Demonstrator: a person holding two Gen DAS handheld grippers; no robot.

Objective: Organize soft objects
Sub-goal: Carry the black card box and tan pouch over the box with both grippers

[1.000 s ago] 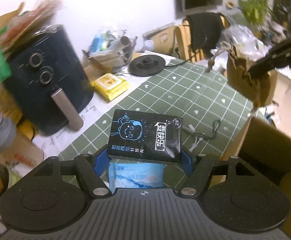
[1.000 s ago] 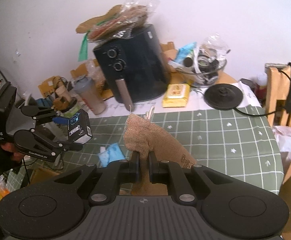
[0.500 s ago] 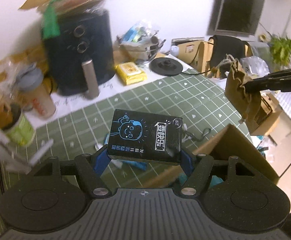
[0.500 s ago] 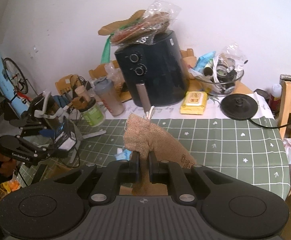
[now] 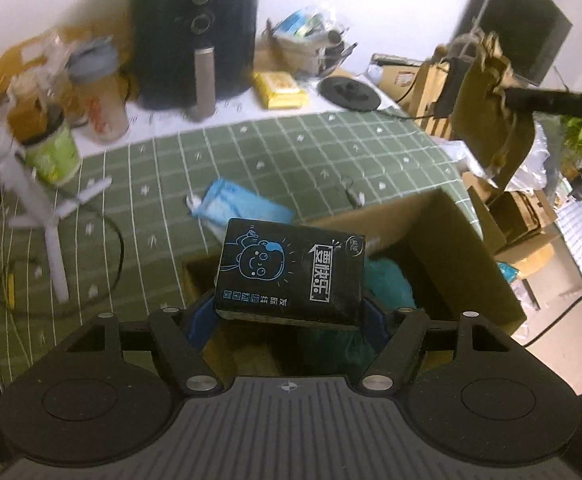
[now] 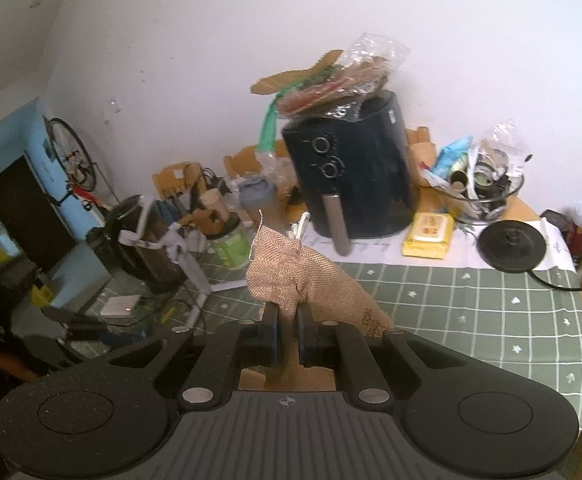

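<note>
My left gripper (image 5: 289, 308) is shut on a black tissue pack (image 5: 291, 270) with a blue cartoon face, held above an open cardboard box (image 5: 447, 248) at the table's near edge. Something teal (image 5: 389, 284) lies inside the box. A light blue soft pack (image 5: 239, 204) lies on the green checked tablecloth (image 5: 291, 148) behind the box. My right gripper (image 6: 287, 320) is shut on a brown burlap pouch (image 6: 291, 276) and holds it in the air; the pouch also hangs at the upper right of the left wrist view (image 5: 491, 116).
A black air fryer (image 6: 351, 176), a yellow wipes pack (image 6: 429, 236), a black round kettle base (image 6: 511, 246), a green cup (image 5: 53, 152), a grey-lidded bottle (image 5: 99, 92) and a white tripod (image 5: 47, 208) crowd the table's back and left. More cardboard boxes (image 5: 523, 220) stand right.
My left gripper carried the black pack back from over the tablecloth to above the open box. My right gripper rose and drew back, still holding the pouch.
</note>
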